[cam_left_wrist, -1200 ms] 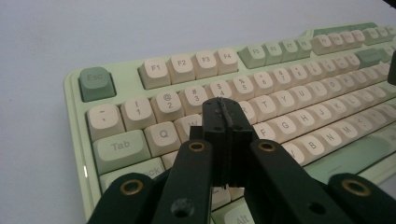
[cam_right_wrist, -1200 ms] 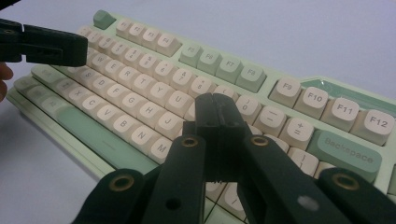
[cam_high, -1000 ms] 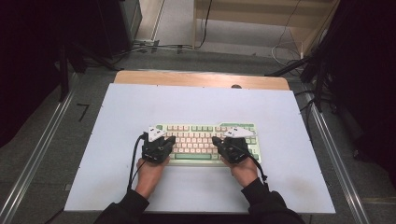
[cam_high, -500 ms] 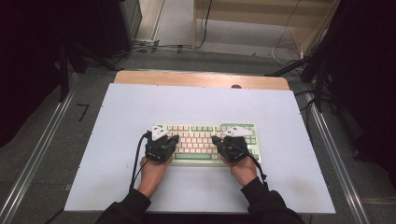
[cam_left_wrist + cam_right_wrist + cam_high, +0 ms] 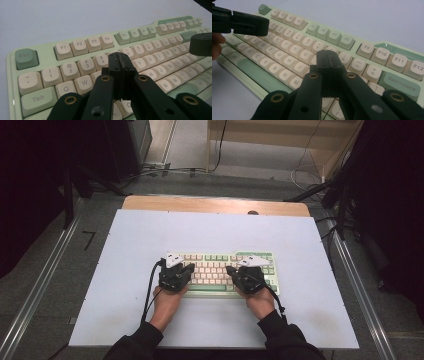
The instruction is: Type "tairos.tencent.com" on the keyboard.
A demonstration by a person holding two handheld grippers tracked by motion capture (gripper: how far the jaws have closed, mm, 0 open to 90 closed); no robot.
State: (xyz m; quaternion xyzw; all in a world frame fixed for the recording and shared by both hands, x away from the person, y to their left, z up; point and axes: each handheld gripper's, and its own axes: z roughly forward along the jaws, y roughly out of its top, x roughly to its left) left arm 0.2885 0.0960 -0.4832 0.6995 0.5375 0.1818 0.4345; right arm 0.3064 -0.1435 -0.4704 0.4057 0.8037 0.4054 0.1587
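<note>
While both grippers' fingers [image 5: 120,65] [image 5: 327,62] press together empty, keyboard [image 5: 220,265] keys beneath hidden, far keys blurred

- Left tool [image 5: 176,268]: matte black body, grey three-cornered plate on top, black cable trailing back beside the wrist.
- Right tool [image 5: 248,268]: same black build, same grey plate, its own black cable.
- Jaw linkages: flat black bars with brass-ringed pivot holes.
- Sleeves [image 5: 142,340]: dark, reaching the wrists.
</note>
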